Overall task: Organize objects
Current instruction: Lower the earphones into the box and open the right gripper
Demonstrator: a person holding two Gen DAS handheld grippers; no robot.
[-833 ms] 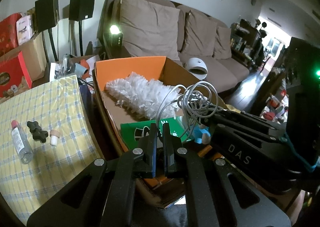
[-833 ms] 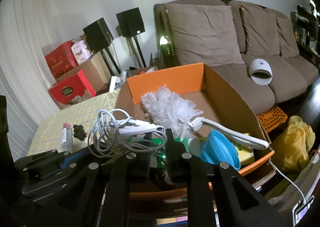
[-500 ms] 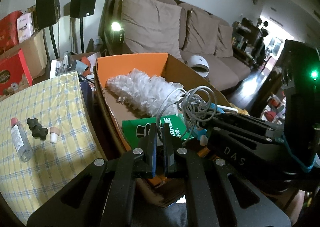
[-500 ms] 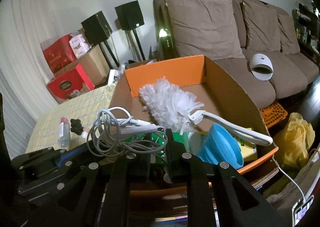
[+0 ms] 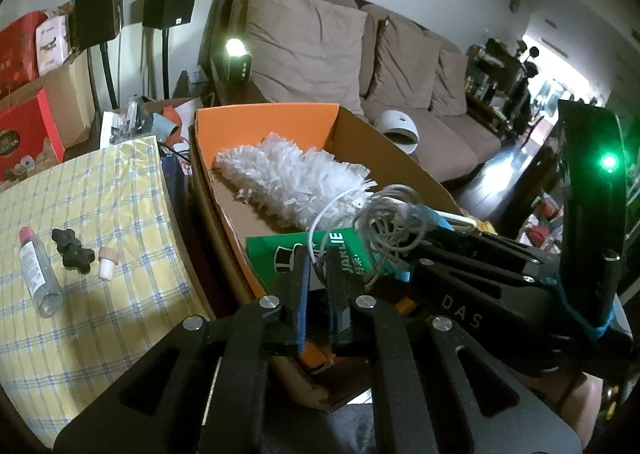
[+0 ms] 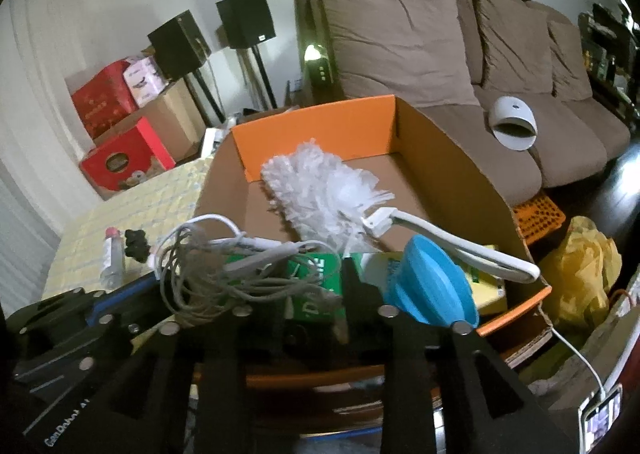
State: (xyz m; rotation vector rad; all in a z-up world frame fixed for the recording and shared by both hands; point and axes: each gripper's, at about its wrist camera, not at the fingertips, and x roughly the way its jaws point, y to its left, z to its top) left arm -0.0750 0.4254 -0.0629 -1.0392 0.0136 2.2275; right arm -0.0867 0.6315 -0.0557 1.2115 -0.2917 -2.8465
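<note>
A tangle of white cable (image 6: 224, 274) sits at the lower centre of the right wrist view, bunched over the right gripper (image 6: 312, 286), hanging above the near end of the cardboard box (image 6: 452, 169). The right jaws are opening, and strands of the cable lie between them; whether the pads press on it is hard to tell. In the left wrist view the same bundle shows right of centre, against the tips of that gripper.

The left gripper (image 5: 318, 274) sits low in the middle of its own frame, jaws opening from a narrow gap with nothing between them.

Inside the box, a white duster (image 6: 320, 193) lies along the middle, its handle curving toward the right rim. A green packet (image 5: 316, 258) and a blue funnel (image 6: 432, 286) rest at the near end.

To the left, the desk (image 5: 100, 189) in its yellow checked cloth carries a small clear bottle (image 5: 38, 274), a black knob (image 5: 72, 250) and a small cork stopper (image 5: 106, 268). A brown sofa (image 6: 400, 37) fills the upper right.
</note>
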